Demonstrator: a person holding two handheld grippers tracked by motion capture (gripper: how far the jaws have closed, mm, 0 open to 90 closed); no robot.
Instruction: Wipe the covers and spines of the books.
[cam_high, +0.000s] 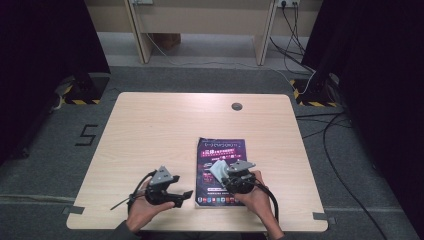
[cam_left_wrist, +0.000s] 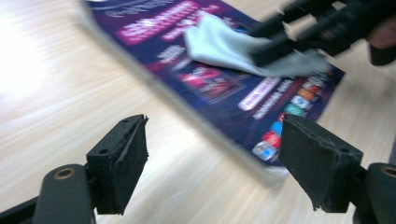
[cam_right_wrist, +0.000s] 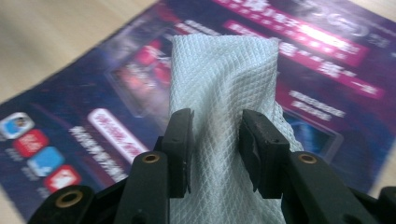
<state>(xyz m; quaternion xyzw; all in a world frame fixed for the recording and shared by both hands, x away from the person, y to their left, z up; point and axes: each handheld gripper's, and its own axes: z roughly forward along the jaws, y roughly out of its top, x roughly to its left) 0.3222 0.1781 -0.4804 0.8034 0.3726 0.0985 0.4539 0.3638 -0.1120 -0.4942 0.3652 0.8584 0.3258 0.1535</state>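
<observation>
White cloth between right gripper pads

One table is standing in the middle of the scene, and one dark poster is lying flat on its near right part. One white cloth is resting on that poster. Two grippers are working over the near edge: the left gripper and the right gripper, one in each of two hands. One small round dark fitting, probably a cable hole, is sitting at the table's far edge.
</observation>
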